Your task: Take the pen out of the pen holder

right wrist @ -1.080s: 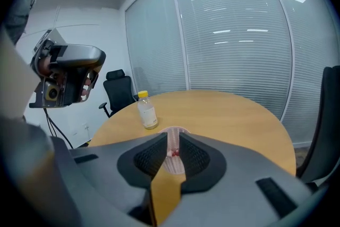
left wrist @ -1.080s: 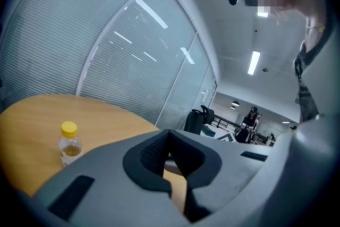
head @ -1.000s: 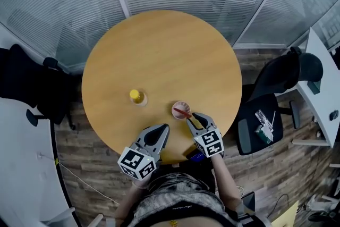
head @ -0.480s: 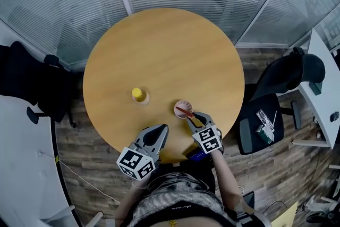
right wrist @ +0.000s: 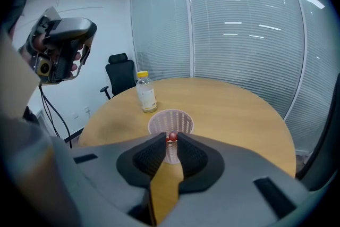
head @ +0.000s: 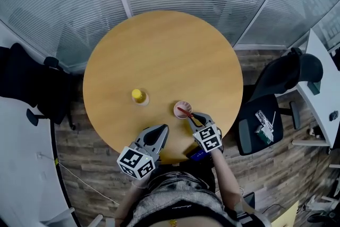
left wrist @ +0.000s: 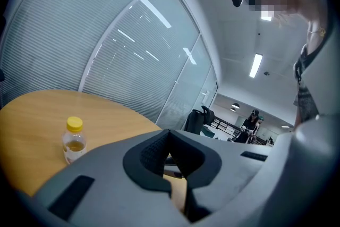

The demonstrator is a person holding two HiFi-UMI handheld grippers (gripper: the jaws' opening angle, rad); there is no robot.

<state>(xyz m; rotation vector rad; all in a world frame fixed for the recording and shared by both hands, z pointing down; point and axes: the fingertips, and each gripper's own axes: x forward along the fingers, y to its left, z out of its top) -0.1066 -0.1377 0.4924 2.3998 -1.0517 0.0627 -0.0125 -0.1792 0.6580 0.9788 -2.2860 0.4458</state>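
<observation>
Pen [right wrist: 171, 137] is the goal here: a red one, leaning in the white mesh pen holder [head: 177, 109] near the right front edge of the round table [head: 159, 50], its red top sticking above the rim. The right gripper [head: 190, 116] tilts down at it from the near side. Its jaws are closing, with the pen's top between them, and the pads do not seem to press on it yet. The left gripper [head: 164, 127] waits at the near edge of the table, jaws together and empty. A small bottle [head: 138, 95] with a yellow cap stands further left, well apart from the holder.

The step in hand looks like the grasp itself. Next, the jaws should finish pinching the pen, then lift it up along its lean until the tip clears the rim. The light holder may tip or come along.
</observation>
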